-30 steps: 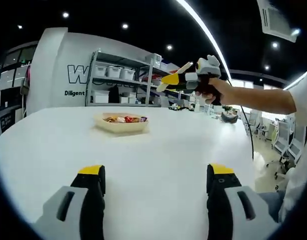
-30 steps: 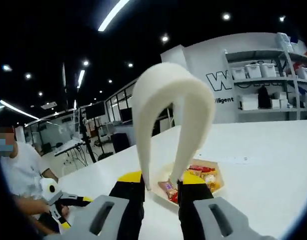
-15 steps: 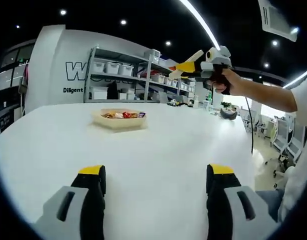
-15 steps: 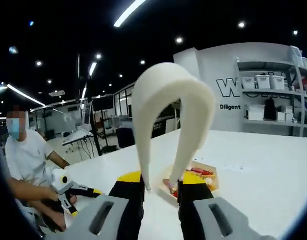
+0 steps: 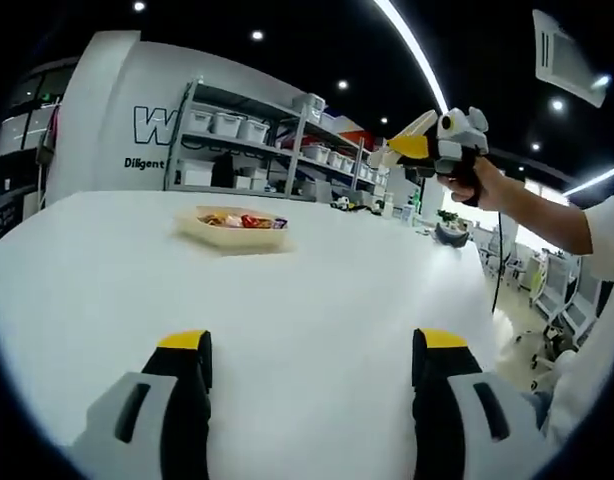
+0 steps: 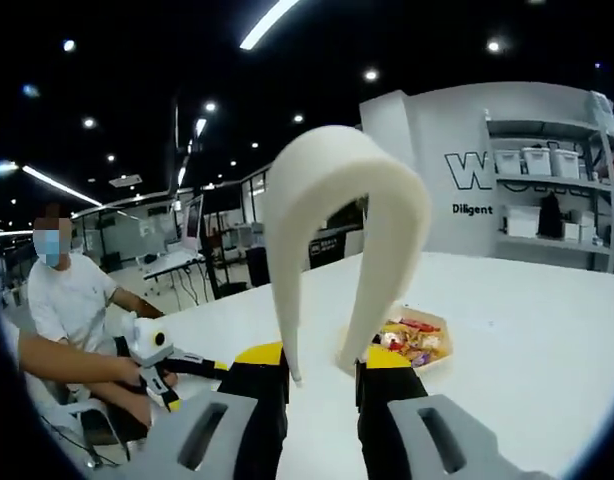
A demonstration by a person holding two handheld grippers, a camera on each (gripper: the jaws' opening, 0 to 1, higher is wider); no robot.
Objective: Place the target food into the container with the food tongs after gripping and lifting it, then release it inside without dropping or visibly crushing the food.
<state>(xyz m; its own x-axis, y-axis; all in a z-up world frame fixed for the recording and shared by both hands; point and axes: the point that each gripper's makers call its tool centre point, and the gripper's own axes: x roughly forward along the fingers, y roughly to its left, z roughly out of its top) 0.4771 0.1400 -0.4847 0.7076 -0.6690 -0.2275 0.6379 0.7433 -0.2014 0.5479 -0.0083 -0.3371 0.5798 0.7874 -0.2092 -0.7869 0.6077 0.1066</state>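
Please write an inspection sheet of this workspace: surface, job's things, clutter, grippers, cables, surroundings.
Surface: white table, bare around the tray.
Job's things: shallow beige tray of mixed wrapped snacks stands on the table; white food tongs sit between the right gripper's jaws, bend forward.
Clutter: nothing seen on the table near the tray.
Grippers: left gripper open, jaws apart above the table; right gripper shut on the tongs, raised in a hand.
Cables: dark cable hangs below the raised hand.
Surroundings: shelving with white bins; office chairs; ceiling lights.
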